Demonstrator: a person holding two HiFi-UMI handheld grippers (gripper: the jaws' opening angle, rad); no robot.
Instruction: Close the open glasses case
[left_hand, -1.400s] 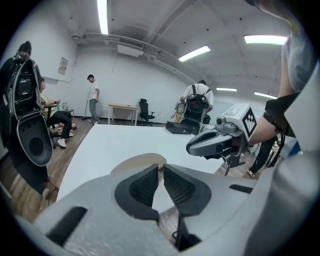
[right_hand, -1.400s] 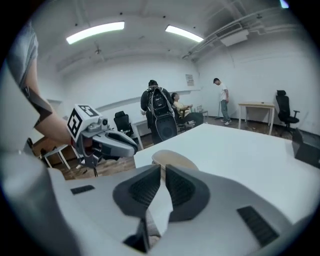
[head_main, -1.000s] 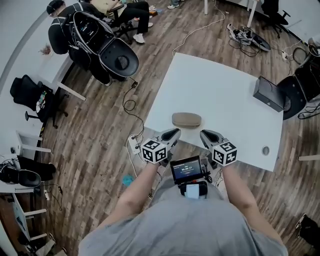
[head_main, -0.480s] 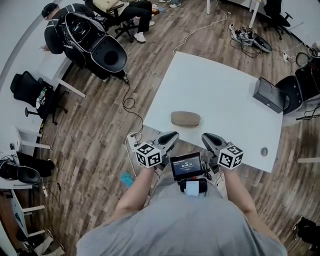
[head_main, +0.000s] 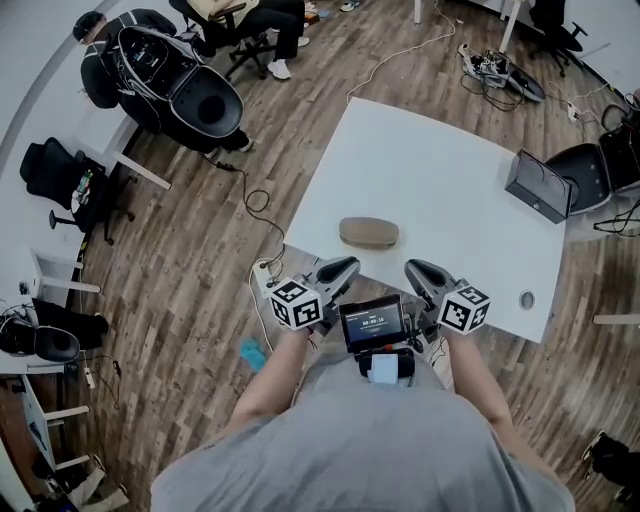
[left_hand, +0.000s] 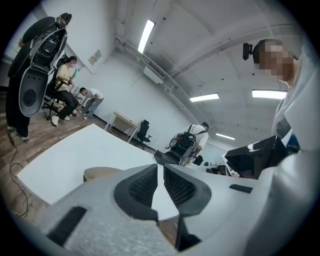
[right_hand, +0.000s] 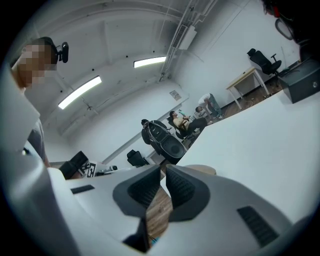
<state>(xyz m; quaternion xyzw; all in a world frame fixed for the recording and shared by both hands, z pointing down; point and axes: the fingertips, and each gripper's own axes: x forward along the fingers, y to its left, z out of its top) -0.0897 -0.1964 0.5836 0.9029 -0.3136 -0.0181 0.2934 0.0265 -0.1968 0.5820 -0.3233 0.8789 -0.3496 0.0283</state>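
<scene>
The glasses case lies on the table, just ahead of and between the 2 claws, lid apparently down. Left claw and right claw are both narrowed to a slit and empty. The closing looks done; at most, a confirming press on the lid remains.

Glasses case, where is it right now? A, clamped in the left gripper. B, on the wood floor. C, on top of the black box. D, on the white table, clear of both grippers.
D: the tan glasses case lies on the white table, ahead of the left gripper and right gripper, both shut on nothing.
</scene>
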